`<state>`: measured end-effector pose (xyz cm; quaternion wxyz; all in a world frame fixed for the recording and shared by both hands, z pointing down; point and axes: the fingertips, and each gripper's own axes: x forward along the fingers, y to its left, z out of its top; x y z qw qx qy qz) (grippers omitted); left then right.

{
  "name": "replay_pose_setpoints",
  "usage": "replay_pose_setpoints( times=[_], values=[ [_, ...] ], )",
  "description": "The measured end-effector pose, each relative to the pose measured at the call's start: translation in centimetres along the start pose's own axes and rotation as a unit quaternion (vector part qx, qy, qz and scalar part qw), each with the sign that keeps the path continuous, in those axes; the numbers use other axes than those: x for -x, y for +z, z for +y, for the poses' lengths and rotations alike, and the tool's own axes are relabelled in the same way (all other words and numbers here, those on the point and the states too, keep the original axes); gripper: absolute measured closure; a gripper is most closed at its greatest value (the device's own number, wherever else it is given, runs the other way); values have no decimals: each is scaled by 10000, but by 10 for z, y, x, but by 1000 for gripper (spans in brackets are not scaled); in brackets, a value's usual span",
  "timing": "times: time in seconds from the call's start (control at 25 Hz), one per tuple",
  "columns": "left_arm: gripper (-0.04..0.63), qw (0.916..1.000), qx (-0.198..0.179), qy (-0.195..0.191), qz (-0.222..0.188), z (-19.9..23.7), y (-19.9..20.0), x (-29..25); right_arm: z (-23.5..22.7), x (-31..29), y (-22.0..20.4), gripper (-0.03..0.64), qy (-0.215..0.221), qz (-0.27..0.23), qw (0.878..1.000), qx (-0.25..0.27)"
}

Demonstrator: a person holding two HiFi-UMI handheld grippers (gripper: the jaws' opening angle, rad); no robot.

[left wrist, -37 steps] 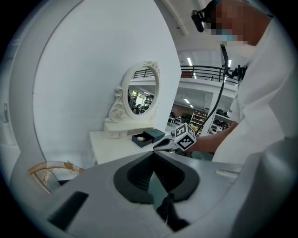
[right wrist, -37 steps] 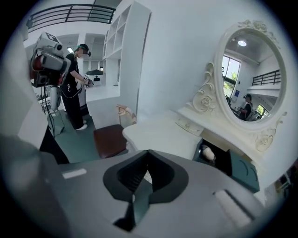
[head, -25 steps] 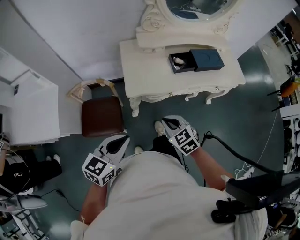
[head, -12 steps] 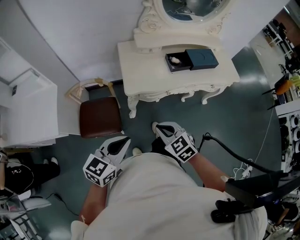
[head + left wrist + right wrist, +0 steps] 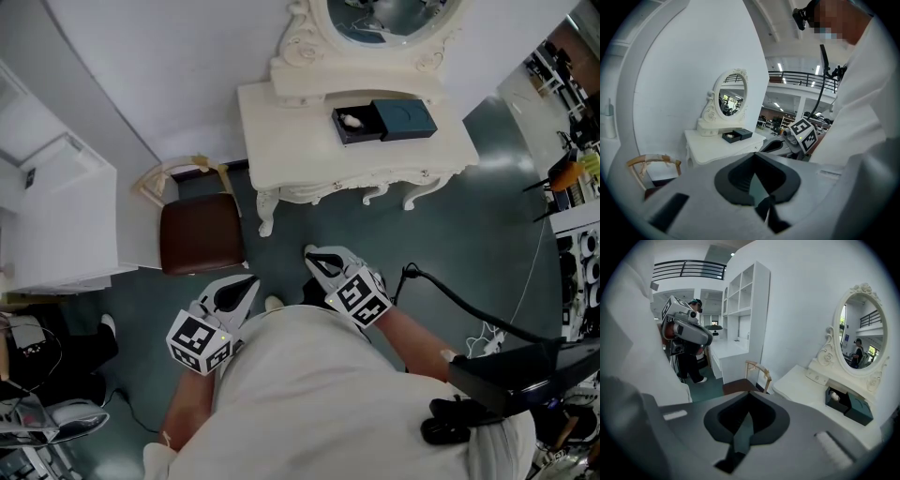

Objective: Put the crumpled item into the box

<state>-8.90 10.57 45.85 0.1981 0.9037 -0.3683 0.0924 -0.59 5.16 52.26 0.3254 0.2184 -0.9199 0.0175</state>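
Note:
A dark blue box [image 5: 405,119] lies on the white dressing table [image 5: 300,141], its drawer [image 5: 356,126] slid out to the left. A small white crumpled item [image 5: 352,119] rests inside the drawer. Both grippers hang low, close to the person's body and far from the table. My left gripper [image 5: 249,280] is shut with nothing in it, and my right gripper [image 5: 310,256] is shut and empty too. The box [image 5: 849,405] with the crumpled item [image 5: 834,397] shows at the lower right of the right gripper view, and the box [image 5: 737,135] is small in the left gripper view.
An oval mirror [image 5: 386,13] stands at the back of the table. A brown-seated chair [image 5: 202,232] sits left of the table, beside a white cabinet [image 5: 58,216]. A black cable [image 5: 469,305] trails over the floor at right. Another person [image 5: 37,349] is at lower left.
My right gripper has drifted slightly down and left, nearer the body. The head view has shifted a little. The box and the crumpled item lie as before.

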Motion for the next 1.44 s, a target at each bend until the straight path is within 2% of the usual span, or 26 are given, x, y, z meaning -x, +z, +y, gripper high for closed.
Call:
replay_pose_setpoints(
  times=[0.84,1.44],
  values=[
    [594,9999,8,-65,109,-2,-2,-9,3,0,2,617,75,-7,9999,119],
    [594,9996,36,-117,272,0,3,-47,-32,3,-18,617,67,10,10000,21]
  ],
)
